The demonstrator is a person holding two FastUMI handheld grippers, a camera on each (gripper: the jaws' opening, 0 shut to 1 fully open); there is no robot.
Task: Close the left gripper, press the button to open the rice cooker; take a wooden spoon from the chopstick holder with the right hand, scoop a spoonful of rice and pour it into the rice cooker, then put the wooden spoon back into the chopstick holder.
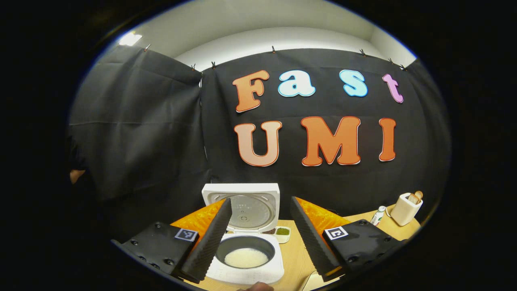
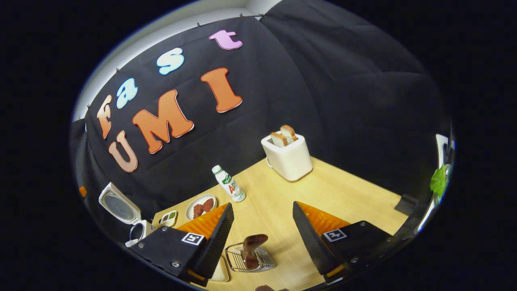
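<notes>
A: Where is the white rice cooker point(image 1: 246, 242)?
B: On the pale wooden tabletop point(image 1: 297, 258), lid up, rice in its dark pot, framed by the left tongs point(image 1: 258, 242), which stand apart and hold nothing.
A: And the dark wooden spoon point(image 2: 251, 248)?
B: Upright in the wire chopstick holder point(image 2: 250, 258), well right of the cooker, between the right tongs point(image 2: 262, 238), apart too. A white toaster point(image 2: 287, 157) stands beyond.

L cam faces rice cooker point(image 1: 245, 242); R cam above chopstick holder point(image 2: 250, 258).
</notes>
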